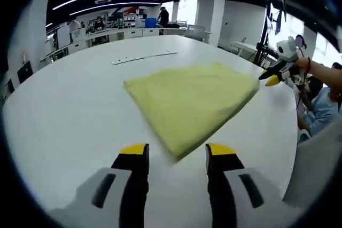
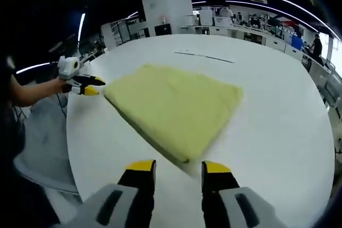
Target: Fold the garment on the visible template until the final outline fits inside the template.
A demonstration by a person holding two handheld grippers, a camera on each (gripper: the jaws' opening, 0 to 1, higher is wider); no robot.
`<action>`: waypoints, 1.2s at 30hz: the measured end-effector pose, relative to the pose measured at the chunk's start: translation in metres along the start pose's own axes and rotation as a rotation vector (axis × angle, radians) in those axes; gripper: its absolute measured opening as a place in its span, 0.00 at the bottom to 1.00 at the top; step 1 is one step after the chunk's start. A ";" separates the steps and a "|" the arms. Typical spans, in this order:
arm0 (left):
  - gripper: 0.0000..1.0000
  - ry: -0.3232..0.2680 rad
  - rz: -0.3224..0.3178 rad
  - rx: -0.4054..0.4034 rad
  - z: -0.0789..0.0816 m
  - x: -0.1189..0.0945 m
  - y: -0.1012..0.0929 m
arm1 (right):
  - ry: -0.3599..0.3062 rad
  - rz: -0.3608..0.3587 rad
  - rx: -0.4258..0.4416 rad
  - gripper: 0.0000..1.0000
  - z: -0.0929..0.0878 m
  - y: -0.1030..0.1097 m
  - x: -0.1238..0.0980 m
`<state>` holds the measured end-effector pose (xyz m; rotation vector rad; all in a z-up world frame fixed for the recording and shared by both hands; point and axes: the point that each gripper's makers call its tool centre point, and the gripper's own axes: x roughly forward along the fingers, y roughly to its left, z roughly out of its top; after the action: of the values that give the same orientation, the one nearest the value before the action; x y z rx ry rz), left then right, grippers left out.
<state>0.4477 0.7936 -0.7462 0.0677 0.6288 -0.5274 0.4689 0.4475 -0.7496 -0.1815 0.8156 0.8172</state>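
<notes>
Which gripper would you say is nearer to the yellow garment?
Left, narrowly: the garment reaches between the jaws of the left gripper; the right gripper stops just short of another corner.

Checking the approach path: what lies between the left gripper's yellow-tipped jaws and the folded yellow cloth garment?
Only bare white table, seen in the left gripper view. The left gripper is open just short of the near corner of the folded yellow cloth garment.

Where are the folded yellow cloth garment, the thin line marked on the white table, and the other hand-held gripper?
Folded yellow cloth garment (image 1: 192, 102): left gripper view, middle of top layer.
Thin line on the white table (image 1: 144, 57): left gripper view, mid-length.
Right hand-held gripper (image 1: 270, 78): left gripper view, yellow fingertips.
</notes>
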 end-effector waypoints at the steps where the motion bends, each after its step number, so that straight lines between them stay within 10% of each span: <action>1: 0.33 0.008 -0.003 -0.002 -0.001 0.001 -0.001 | -0.001 -0.003 0.004 0.26 -0.001 -0.001 0.000; 17: 0.13 0.038 0.004 0.008 -0.008 0.007 0.000 | -0.031 -0.030 -0.021 0.00 0.000 -0.010 0.012; 36: 0.06 0.046 0.009 0.004 -0.009 0.008 0.003 | -0.036 -0.045 -0.096 0.00 0.008 -0.012 -0.001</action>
<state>0.4499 0.7940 -0.7582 0.0870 0.6723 -0.5192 0.4819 0.4425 -0.7455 -0.2690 0.7366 0.8157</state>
